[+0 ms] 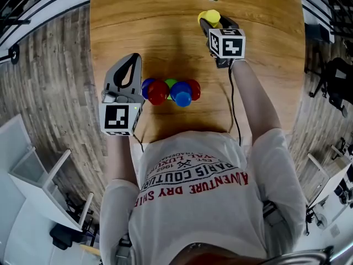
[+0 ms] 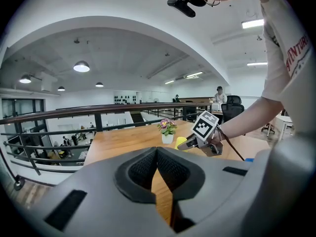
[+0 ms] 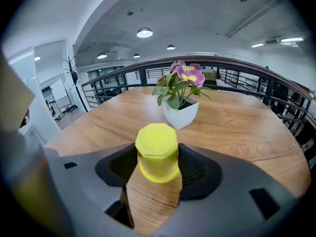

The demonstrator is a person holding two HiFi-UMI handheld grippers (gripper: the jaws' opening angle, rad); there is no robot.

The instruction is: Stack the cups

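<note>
Pickup is the step in hand, I judge: my right gripper (image 3: 158,168) pinches the yellow cup (image 3: 157,152) by its sides, upside down, near the flower pot (image 3: 180,114) on the far part of the table (image 1: 160,32). Whether the rim is off the wood I cannot tell. My left gripper (image 2: 157,168) has its jaws pressed together on nothing, just beside the cluster of red, blue and green cups (image 1: 171,91) at the near edge. Next I must carry the yellow cup to that cluster and lower it squarely over one cup without knocking its neighbours.
</note>
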